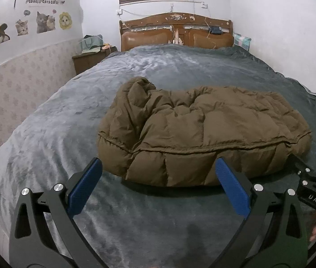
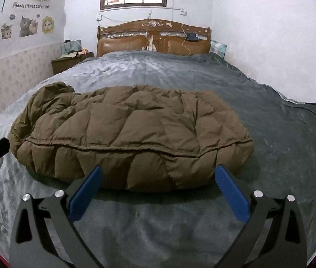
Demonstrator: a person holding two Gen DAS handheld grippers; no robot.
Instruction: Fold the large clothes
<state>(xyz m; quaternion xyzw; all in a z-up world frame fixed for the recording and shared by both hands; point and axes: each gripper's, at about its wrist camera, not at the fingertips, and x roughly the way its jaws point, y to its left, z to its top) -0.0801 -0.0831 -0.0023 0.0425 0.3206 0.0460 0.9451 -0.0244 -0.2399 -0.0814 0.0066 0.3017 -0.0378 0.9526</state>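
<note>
- Left wrist view: sits low over the foot edge of the bed (image 1: 46, 122), facing the headboard (image 1: 175, 33). The brown padded coat (image 1: 202, 134) lies near, slightly right of centre; left gripper (image 1: 158, 169) fingers frame the bottom.
- Right wrist view: same foot edge, further right, facing the headboard (image 2: 153, 38). The coat (image 2: 124, 134) sits near, left of centre, past the right gripper (image 2: 158, 176).
- Shared: coat, bed, headboard, window, cat stickers. Each view catches the other gripper at its side margin.
</note>
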